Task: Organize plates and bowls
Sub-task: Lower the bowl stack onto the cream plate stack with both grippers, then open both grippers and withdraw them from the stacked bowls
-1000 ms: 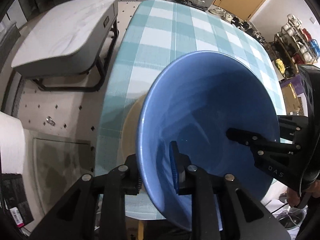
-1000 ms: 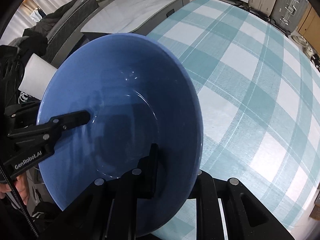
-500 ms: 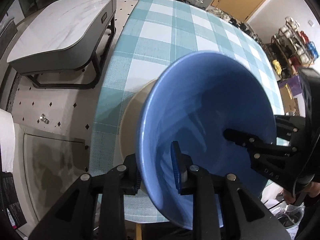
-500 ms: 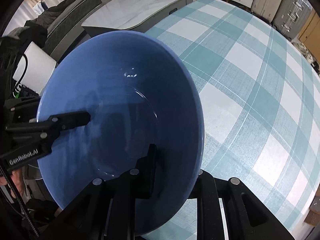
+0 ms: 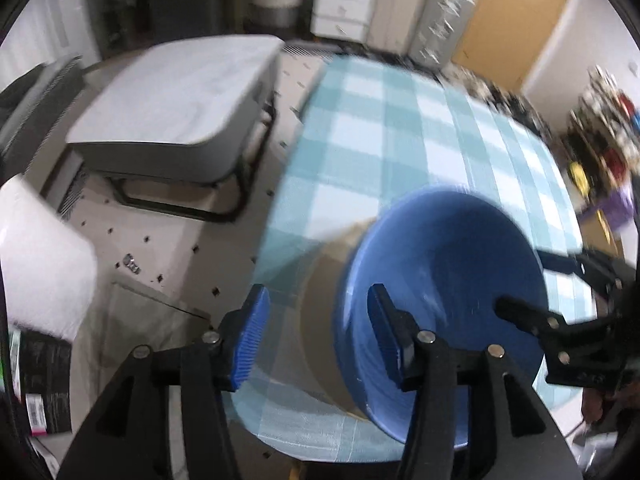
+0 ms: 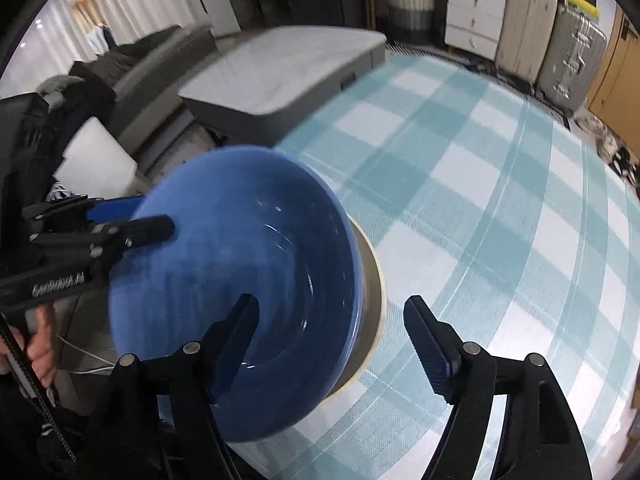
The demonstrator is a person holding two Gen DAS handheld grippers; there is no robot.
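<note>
Blue bowl: it sits inside a beige bowl near the edge of the table closest to you; both views show it nested, with the beige rim showing around one side.
Beige bowl: your left camera shows its outer wall and rim to the left of the blue one; your right camera shows only a thin crescent of its rim on the far side.
Left gripper: your tongs are spread wide, holding nothing. One blue-padded finger hangs over the table edge outside both bowls, the other reaches over the blue bowl's inside. Whether that finger touches the bowl, you cannot tell.
Left gripper from the right camera: you see it from the side at the bowl's left rim, with a blue pad behind the rim and a black finger over the inside.
Right gripper: your tongs are also wide apart and empty, one finger over the blue bowl's inside, the other above the cloth to its right.
Right gripper from the left camera: its two black fingers straddle the bowl's right rim, one inside, one outside.
Table: covered in a teal and white checked cloth.
Low grey table: it stands on the floor, beyond the dining table's left side.
Picture quality: both views are smeared, so fine contact is hard to judge.
</note>
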